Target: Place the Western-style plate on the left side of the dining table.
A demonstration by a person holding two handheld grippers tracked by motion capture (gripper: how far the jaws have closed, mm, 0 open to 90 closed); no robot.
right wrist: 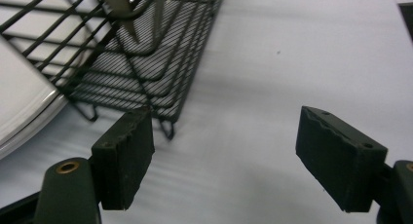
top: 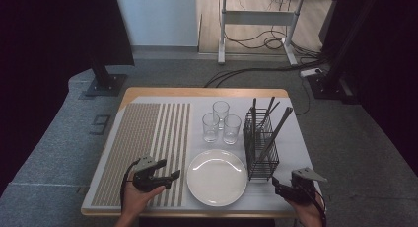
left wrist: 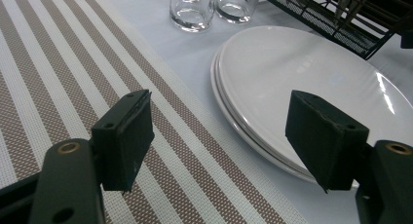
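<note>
A white plate lies at the table's front centre; in the left gripper view it looks like a stack of two plates. My left gripper hovers open just left of it, over the striped placemat, with nothing between its jaws. My right gripper is open near the front right corner, beside the foot of a black wire rack. Its jaws hang empty over the white cloth, with the rack ahead on their left.
Three clear glasses stand behind the plate, also seen as glasses ahead of the left gripper. Long dark utensils stick up out of the rack. Beyond the table are a grey floor, cables and a desk frame.
</note>
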